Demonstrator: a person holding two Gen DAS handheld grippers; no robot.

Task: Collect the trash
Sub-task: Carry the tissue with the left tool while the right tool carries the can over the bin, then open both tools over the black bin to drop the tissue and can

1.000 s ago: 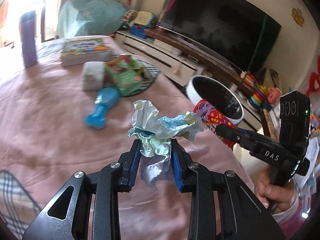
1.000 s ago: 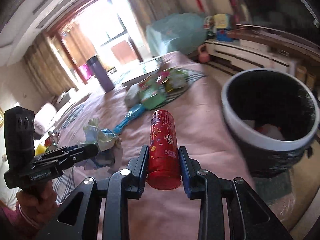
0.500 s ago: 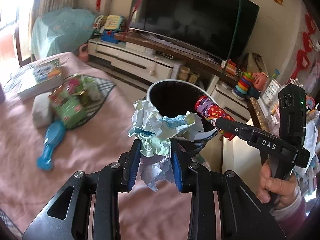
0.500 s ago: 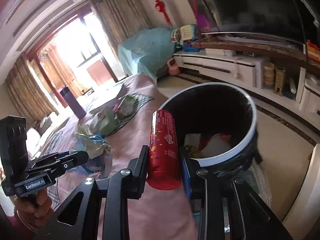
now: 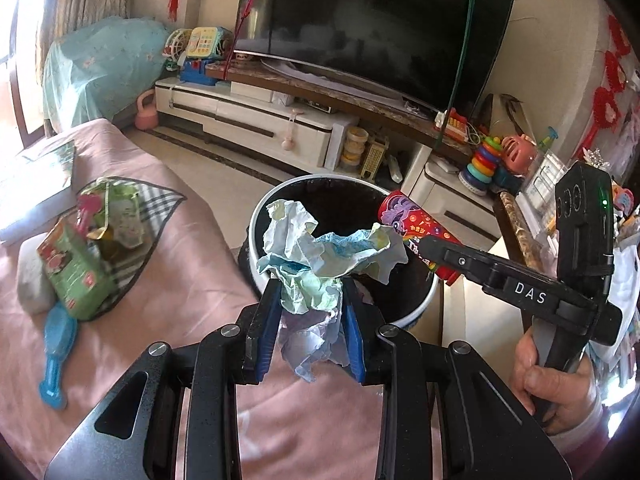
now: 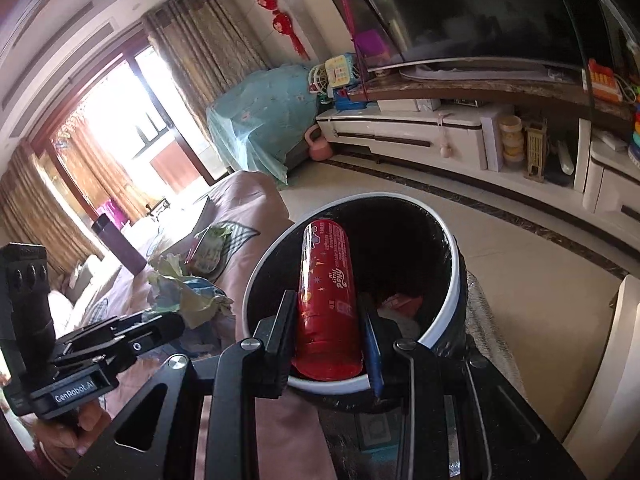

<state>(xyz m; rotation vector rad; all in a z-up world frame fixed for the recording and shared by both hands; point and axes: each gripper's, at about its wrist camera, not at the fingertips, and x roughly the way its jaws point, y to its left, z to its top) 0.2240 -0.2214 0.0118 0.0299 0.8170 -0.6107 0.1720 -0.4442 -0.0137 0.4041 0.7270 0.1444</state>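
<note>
My left gripper (image 5: 310, 312) is shut on a wad of crumpled paper (image 5: 320, 256), white, pale green and blue, held just short of the near rim of the trash bin (image 5: 256, 216). The bin is round, black-lined with a white rim (image 6: 450, 284), and stands on the floor beside the pink-covered table. My right gripper (image 6: 328, 320) is shut on a red cylindrical tube (image 6: 328, 292), which hangs over the bin's mouth. The same tube (image 5: 416, 236) shows in the left wrist view, over the bin's far right rim. Some trash lies at the bin's bottom.
On the pink tablecloth (image 5: 168, 280) to the left lie green snack packets (image 5: 76, 268) on a checked mat, a white block (image 5: 32, 280) and a blue brush (image 5: 58, 352). A purple bottle (image 6: 116, 244) stands farther back. A TV cabinet (image 5: 256, 124) and toys line the wall.
Both grippers have swung from over the table toward the bin, each keeping its grip. The red tube now hangs over the bin's opening, and the paper wad sits at its near rim.
</note>
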